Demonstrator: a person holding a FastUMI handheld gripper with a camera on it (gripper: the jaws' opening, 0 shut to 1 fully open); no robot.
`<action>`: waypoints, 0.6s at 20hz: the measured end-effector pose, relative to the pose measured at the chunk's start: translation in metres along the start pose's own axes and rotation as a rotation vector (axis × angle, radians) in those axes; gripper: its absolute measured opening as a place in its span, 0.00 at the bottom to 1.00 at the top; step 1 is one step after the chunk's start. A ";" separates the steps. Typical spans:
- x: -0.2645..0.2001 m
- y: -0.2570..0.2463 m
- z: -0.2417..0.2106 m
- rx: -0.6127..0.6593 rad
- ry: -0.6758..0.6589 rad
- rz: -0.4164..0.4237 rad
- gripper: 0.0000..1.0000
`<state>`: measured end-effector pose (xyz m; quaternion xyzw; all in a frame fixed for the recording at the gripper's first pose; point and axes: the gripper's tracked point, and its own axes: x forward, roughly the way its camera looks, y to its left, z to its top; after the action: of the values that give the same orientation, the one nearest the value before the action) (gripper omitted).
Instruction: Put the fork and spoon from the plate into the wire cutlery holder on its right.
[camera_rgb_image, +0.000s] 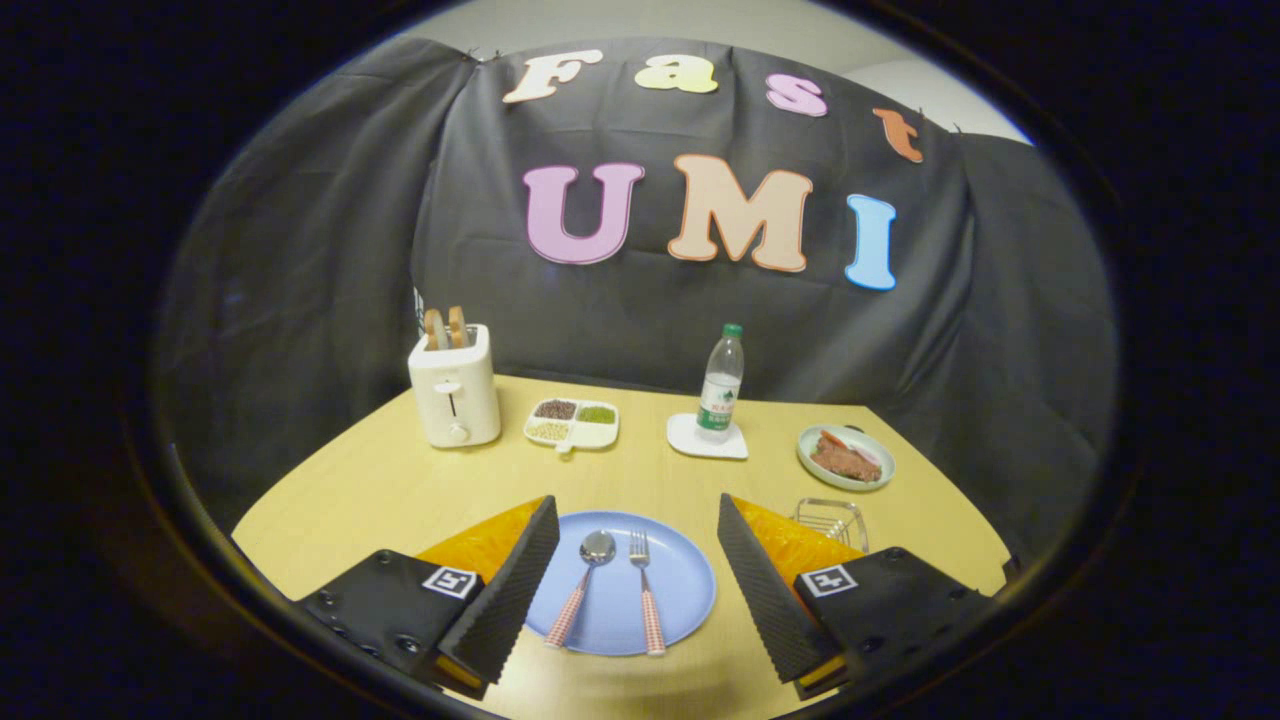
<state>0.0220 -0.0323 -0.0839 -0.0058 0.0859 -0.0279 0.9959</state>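
Hovering with fingers spread wide, gripping nothing – hand-held gripper. Lying between them on blue plate: spoon and fork, side by side, heads pointing away, checked handles trailing back. Likely light, stiff, slippery; pinching mid-handle seeming best. Waiting just right – wire cutlery holder.
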 end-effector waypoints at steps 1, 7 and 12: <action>0.004 -0.001 -0.009 0.000 0.017 0.001 1.00; 0.025 -0.012 -0.061 0.019 0.111 -0.001 1.00; 0.046 -0.013 -0.097 0.030 0.168 0.013 0.99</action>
<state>0.0497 -0.0484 -0.1875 0.0117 0.1686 -0.0234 0.9853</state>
